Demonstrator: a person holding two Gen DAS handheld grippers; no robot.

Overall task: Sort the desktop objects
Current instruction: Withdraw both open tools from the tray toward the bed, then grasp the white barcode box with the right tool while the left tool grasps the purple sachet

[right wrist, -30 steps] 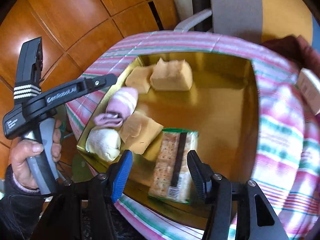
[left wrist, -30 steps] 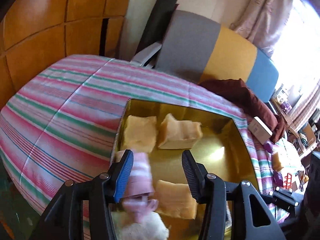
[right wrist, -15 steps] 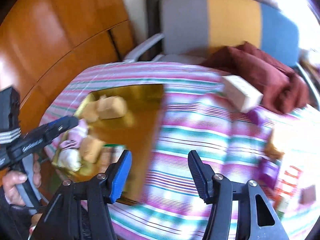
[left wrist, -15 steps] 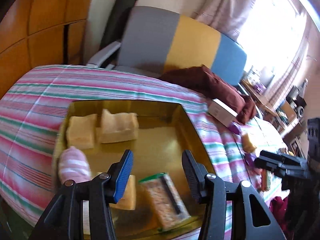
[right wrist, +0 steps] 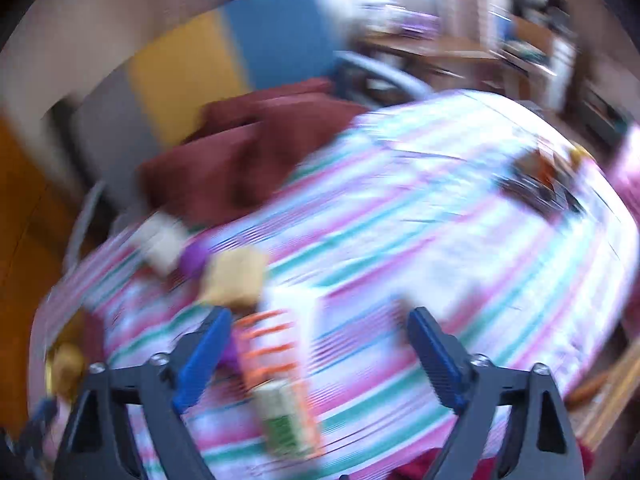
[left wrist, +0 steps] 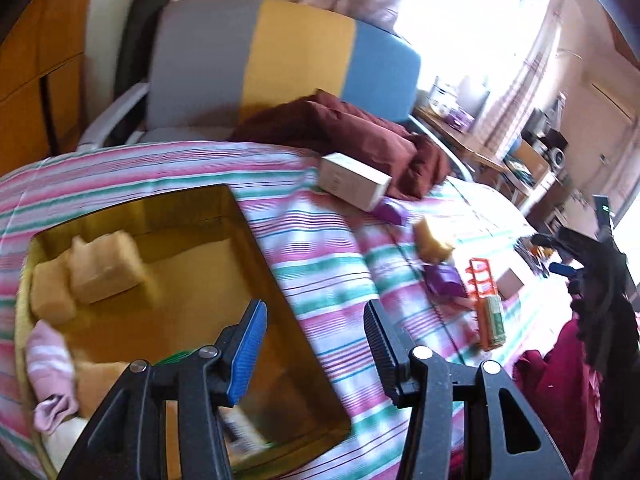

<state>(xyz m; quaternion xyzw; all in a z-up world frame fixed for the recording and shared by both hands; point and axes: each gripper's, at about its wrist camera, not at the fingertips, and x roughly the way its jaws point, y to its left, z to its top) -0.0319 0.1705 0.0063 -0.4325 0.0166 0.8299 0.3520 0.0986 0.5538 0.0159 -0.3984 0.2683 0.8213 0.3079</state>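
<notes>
Here the surface is a table under a striped cloth [left wrist: 320, 252] with pink, green and white bands, and it fills the middle of both views. In the left wrist view a gold tray [left wrist: 256, 232] sits at the lower left of the frame; inside it lie yellow sponges [left wrist: 106, 270] and a pink rolled sock [left wrist: 50, 354]. The left gripper [left wrist: 314, 354] stands partly open above the right edge of the tray, with nothing between its jaws. To the right on the cloth lie a white box [left wrist: 352, 180], another yellow sponge [left wrist: 432, 240], a purple packet [left wrist: 444, 282], an orange plastic rack [left wrist: 482, 284] and a green-and-orange cracker pack [left wrist: 494, 324].

Behind the table, at the upper middle, stands a chair [left wrist: 256, 64] with grey, yellow and blue panels, and a dark red cloth [left wrist: 360, 136] lies heaped before it. Wooden panels cover the upper left, and a bright window with curtains is at the upper right.

The right wrist view is strongly blurred. The right gripper [right wrist: 320, 354] has just been opening and now stands wide, empty, above the striped cloth near the rack and the cracker pack.
</notes>
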